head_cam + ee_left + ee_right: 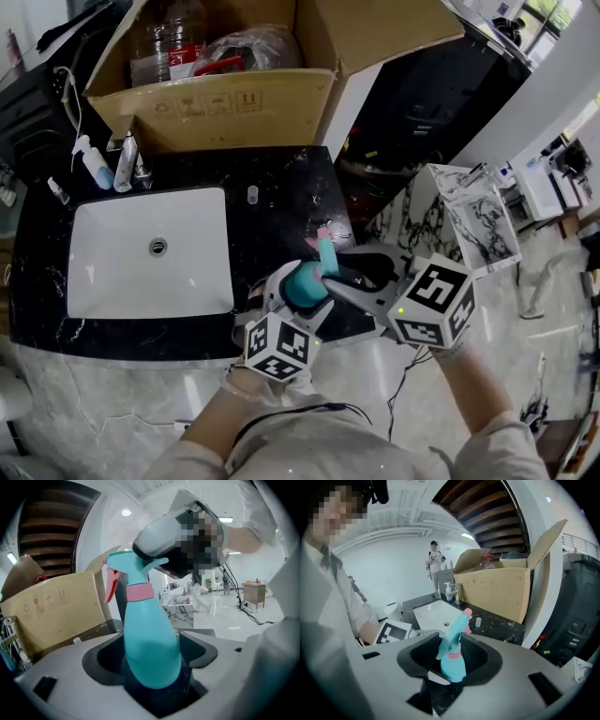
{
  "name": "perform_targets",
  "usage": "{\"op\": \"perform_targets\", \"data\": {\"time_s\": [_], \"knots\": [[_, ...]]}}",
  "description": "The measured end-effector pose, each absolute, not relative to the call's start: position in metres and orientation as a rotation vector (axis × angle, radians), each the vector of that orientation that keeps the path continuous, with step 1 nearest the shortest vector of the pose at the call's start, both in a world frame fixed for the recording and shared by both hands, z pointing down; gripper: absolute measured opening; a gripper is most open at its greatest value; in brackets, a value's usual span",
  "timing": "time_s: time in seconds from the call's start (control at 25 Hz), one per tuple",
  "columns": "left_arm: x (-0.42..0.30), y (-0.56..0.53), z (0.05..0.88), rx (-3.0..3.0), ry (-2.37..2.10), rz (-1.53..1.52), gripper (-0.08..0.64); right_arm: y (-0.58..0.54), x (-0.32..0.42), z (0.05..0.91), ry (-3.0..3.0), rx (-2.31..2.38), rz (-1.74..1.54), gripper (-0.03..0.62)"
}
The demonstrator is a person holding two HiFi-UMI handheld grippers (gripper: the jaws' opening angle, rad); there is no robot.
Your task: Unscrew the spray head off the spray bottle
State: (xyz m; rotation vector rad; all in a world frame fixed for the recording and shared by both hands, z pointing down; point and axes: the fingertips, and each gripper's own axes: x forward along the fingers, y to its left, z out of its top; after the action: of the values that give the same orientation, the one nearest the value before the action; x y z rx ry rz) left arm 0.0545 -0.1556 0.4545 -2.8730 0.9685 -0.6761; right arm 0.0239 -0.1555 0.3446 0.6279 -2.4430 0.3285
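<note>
A teal spray bottle (302, 289) with a pink collar (139, 591) is held upright above the front edge of the black counter. My left gripper (296, 302) is shut on its round body (152, 653), which fills the space between the jaws. The teal spray head (326, 253) with its pink trigger (111, 581) points up and away. My right gripper (337, 278) reaches in from the right at the height of the head. In the right gripper view the spray head (453, 637) stands between the jaws of the right gripper (452, 660), with a dark gap on either side.
A white sink (150, 248) is set into the black counter (281, 178). Behind it are an open cardboard box (225, 103), small bottles by the tap (98, 164) and a small clear vial (251, 194). A marble stand (469, 216) is at the right.
</note>
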Motion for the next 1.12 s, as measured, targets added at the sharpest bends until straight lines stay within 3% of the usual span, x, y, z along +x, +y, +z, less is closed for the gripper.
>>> {"op": "perform_targets", "data": {"time_s": [0.2, 0.6, 1.12], "knots": [[0.051, -0.154, 0.453, -2.93, 0.919, -0.615, 0.359, -0.153, 0.036, 0.345, -2.434, 0.645, 0.257, 0.1], [0.047, -0.148, 0.453, -2.994, 0.842, -0.529, 0.337, -0.148, 0.053, 0.35, -2.533, 0.709, 0.393, 0.096], [0.046, -0.145, 0.454, -3.0, 0.83, -0.523, 0.333, -0.164, 0.06, 0.349, -2.527, 0.918, 0.219, 0.069]]}}
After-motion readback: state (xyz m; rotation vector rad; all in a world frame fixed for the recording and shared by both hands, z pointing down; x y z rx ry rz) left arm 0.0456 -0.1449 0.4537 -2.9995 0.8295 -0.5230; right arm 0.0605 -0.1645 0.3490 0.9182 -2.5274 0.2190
